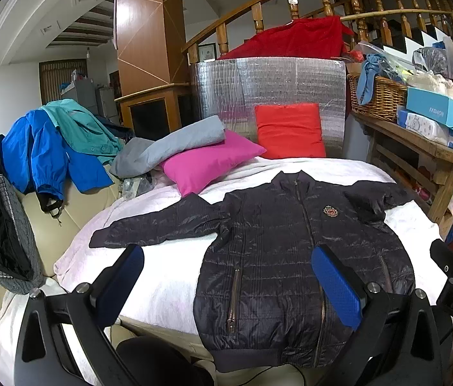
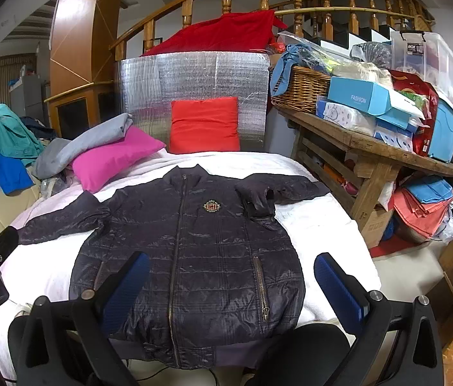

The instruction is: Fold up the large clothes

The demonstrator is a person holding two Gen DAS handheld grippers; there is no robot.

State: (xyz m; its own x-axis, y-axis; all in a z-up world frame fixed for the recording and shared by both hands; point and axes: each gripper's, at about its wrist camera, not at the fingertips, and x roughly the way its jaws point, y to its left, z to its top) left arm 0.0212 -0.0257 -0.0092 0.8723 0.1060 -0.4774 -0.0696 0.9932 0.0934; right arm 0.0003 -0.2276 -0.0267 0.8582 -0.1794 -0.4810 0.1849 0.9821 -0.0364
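Across the middle of both views, a dark quilted jacket (image 1: 290, 257) is spread front-up and zipped on the white-covered bed (image 1: 168, 283); no fold is seen yet, so the whole task is judged to remain. At upper right, a wicker basket (image 2: 303, 90) is heaped with blue cloth. At the lower edge, the left tool (image 1: 226, 283) and right tool (image 2: 232, 289) are held wide open, empty.

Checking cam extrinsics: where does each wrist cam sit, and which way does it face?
Left wrist: on the left gripper, above the bed's near edge, facing the dark jacket; own open blue-padded fingers show.
Right wrist: on the right gripper, same heading, jacket centred.
Shared: jacket, pink pillow, red pillow.
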